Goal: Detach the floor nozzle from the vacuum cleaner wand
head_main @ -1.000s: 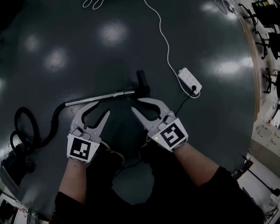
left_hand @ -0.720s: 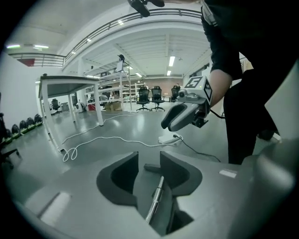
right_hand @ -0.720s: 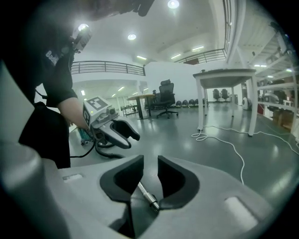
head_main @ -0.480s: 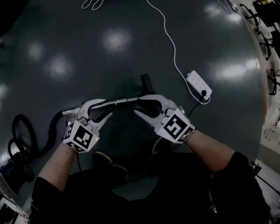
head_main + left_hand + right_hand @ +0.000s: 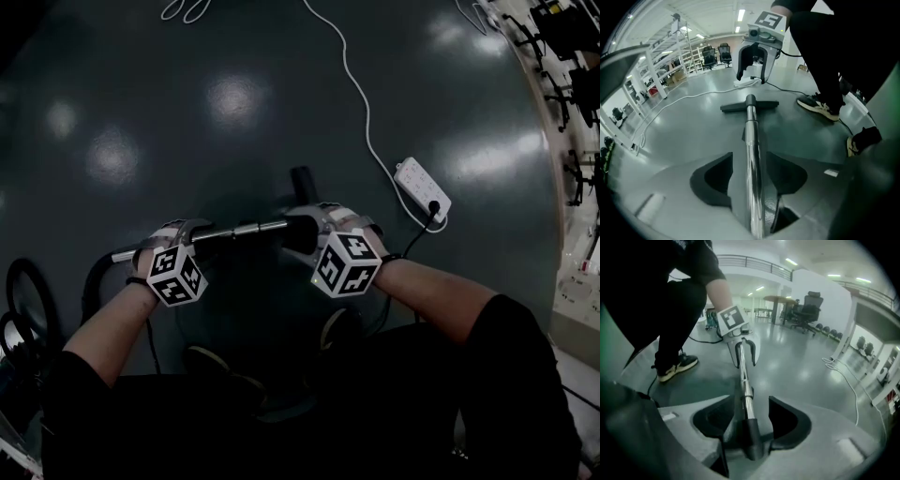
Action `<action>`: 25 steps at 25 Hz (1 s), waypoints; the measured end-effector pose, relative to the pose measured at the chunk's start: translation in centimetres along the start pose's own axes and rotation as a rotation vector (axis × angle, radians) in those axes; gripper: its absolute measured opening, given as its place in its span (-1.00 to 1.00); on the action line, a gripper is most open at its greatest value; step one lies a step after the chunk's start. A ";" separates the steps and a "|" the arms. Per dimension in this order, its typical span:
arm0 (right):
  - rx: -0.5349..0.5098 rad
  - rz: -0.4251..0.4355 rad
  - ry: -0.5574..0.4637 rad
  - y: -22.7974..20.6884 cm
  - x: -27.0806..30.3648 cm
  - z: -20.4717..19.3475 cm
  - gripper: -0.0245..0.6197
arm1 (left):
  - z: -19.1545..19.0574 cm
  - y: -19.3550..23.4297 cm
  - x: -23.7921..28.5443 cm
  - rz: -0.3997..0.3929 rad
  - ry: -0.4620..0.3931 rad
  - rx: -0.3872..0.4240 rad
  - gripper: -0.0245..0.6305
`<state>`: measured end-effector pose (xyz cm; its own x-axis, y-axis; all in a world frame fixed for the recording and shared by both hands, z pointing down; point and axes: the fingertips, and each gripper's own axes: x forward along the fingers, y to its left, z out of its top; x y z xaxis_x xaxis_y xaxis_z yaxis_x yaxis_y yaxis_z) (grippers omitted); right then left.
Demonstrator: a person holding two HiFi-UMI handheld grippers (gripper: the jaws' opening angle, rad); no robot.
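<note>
Both claws have dropped to the wand since a second ago, when they hung above it with jaws pointing away from me. My left claw now straddles the bare metal tube near its hose end. My right claw sits at the other end, where the tube meets the nozzle.

Left claw: released. Its jaws have just been opening, and the tube runs between them with a gap showing on either side in the left gripper view.

Right claw: also released, jaws just opened wider. The black collar at the tube's end lies between them, clear of the right jaw and close against the left; I cannot tell whether it touches.

Wand and nozzle lie on the floor, still joined, with the nozzle crosswise to the tube. A power strip lies well off to the right.
</note>
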<state>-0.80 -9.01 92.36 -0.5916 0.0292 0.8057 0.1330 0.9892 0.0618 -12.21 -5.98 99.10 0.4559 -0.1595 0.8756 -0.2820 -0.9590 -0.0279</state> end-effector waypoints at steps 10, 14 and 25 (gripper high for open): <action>-0.330 -0.050 0.371 1.1 7.9 -8.5 -0.16 | -4.4 -0.8 5.5 -0.028 0.190 0.062 -0.18; -0.415 -0.081 0.465 0.5 9.2 -10.8 -0.16 | -6.3 -1.2 6.8 -0.026 0.257 0.082 -0.32; -0.223 0.045 0.391 1.3 8.8 -9.1 -0.41 | -7.4 -1.2 5.4 -0.024 0.307 0.083 -0.45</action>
<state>1.42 -8.74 104.94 -0.2424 -0.0273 0.9698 0.3456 0.9316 0.1126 -15.64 -3.93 107.45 0.1819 -0.0702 0.9808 -0.1983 -0.9796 -0.0334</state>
